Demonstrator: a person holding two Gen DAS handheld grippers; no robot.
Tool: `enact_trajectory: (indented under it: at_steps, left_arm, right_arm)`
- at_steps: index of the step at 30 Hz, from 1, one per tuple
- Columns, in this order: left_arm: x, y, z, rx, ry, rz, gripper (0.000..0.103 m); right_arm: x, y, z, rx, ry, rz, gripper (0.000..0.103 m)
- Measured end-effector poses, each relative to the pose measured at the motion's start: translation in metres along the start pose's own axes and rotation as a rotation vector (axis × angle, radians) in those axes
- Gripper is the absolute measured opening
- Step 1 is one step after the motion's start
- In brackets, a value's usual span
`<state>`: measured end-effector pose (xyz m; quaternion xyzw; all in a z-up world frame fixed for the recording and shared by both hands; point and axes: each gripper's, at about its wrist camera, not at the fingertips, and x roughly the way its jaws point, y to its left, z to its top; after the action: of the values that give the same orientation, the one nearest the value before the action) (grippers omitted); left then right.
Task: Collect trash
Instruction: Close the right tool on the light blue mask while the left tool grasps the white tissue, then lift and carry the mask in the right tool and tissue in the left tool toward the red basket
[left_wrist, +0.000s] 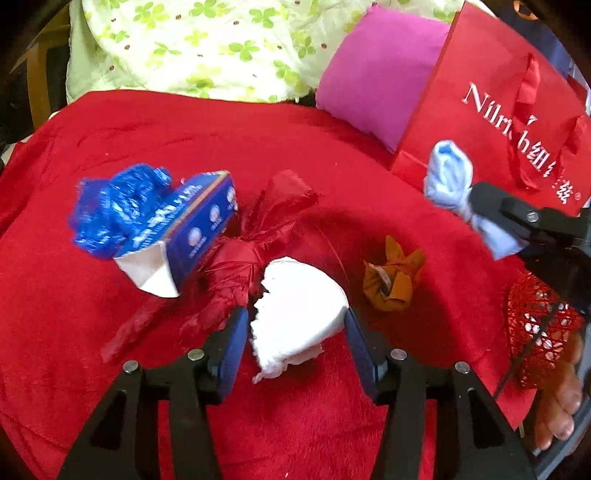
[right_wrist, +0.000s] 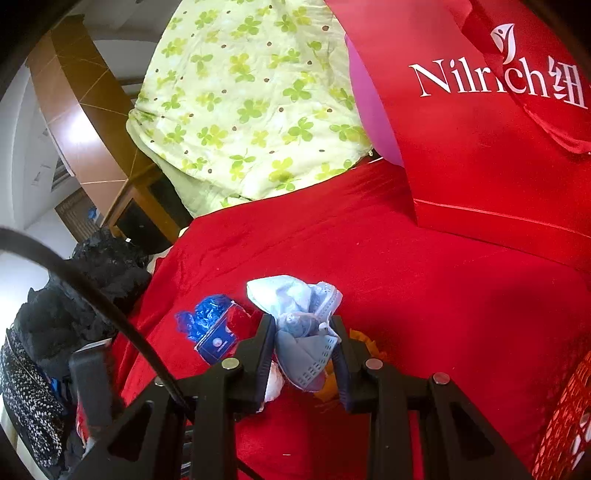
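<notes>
My left gripper stands open over the red blanket. A crumpled white tissue lies between its blue pads, with a small gap on the left side. My right gripper is shut on a bundled light-blue face mask, held above the blanket. In the left wrist view the right gripper and the mask hang in front of a red paper bag. On the blanket lie a blue box with blue plastic wrap, a red cloth wad and a brown wad.
A red mesh basket sits at the right beside a person's fingers. A pink cushion and a green clover quilt lie behind the blanket. Dark clothes are piled off the blanket's left edge.
</notes>
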<state>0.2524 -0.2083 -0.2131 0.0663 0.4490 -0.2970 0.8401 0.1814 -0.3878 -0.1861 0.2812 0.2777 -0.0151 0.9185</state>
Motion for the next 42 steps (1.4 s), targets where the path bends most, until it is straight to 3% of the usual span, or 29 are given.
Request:
enact_trajectory:
  at_steps: [2,8,17,29,42]
  left_arm:
    - [0.002,-0.006,-0.002,0.006,-0.005,-0.011,0.045]
    - [-0.003,-0.017,-0.013,0.024,-0.005,-0.012,0.034]
    - [-0.069,-0.019,-0.033,-0.001,-0.077,-0.006,0.033]
    - [-0.180,-0.052,-0.042,0.100,-0.270,0.225,0.033]
    - [-0.252,-0.088,-0.053,0.163,-0.401,0.283,0.034]
  right_arm:
    - [-0.001,-0.001,0.000,-0.002,-0.002,0.005,0.032]
    - [-0.008,-0.005,0.002,0.004,-0.032,0.008,0.031]
    - [-0.033,0.009,0.000,-0.017,-0.097,0.029,0.031]
    - [-0.122,0.053,-0.041,-0.104,-0.178,0.067,0.032]
    - [-0.221,0.096,-0.056,-0.216,-0.280,0.069,0.031]
